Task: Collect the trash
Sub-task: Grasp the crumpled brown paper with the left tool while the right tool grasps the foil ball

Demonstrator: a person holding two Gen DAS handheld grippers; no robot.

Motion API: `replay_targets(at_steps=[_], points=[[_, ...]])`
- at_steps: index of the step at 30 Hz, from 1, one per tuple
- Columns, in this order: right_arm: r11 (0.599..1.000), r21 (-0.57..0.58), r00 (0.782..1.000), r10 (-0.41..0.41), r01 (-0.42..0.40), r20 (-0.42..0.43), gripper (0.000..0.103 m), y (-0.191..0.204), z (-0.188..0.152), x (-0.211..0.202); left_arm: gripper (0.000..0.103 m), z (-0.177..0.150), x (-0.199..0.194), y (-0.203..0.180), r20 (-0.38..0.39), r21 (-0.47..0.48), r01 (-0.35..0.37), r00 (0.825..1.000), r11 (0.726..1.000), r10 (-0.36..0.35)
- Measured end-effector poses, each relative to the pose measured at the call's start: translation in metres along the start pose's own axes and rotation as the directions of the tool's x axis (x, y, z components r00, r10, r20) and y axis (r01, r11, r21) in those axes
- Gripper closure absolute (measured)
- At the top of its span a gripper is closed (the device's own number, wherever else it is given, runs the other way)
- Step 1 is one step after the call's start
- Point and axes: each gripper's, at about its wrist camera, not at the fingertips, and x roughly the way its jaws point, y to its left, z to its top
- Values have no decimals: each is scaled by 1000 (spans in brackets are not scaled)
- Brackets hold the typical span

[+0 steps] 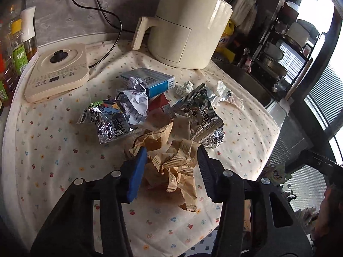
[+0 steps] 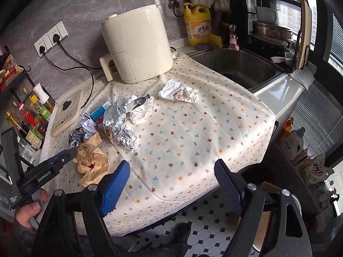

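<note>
The trash lies in a loose heap on the left half of the desk, which is covered by a cream cloth printed with small fruits and flowers. Nearest the left gripper is a crumpled brown paper bag with ribbed, pinked edges; the gripper's jaws stand wide apart on either side of it, gripping nothing. Behind the bag lie silvery foil snack wrappers with dark printed characters too creased to read, a ball of foil, crumpled white paper, a blue and white carton bearing a barcode, and a flattened white wrapper with a pink cartoon print.

The right gripper hovers over the desk's near edge, spread wide and empty. Seen from the right wrist, the left gripper's body reads "GenRobot.AI". A cream air fryer stands at the back of the desk, beside a yellow detergent bottle whose label shows Chinese characters.
</note>
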Motion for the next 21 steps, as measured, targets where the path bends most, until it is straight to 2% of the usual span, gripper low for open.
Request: replay_targets(at_steps=[2,3,5,11,13,18,21], points=[[1000,9,1000,-4,5,-5,24,2,1,7,75,2,11,2,-32,16,32,999,999,-31],[1000,10,1000,-6,6,-10,24,3,1,11,87,2,17,1,-50,24,44,998,999,-43],[1000,8,1000,-6,6,-20,24,7,2,19,88,4,23,1,-60,30,46,997,999,-44],[999,-34,998,21,-23,-65,25,25,7,44,90,22,12,-6,6,59,112,994,992,-112],[997,-63,996,31,-36,-80,30,33,10,55,90,29,7,-7,22,63,126,992,990,-127],[990,-116,987,68,-85,-143,49,54,14,89,90,45,-9,-3,81,77,133,987,988,-139],[982,-135,980,106,-130,-168,50,69,18,105,90,53,-18,5,117,64,112,986,992,-118]])
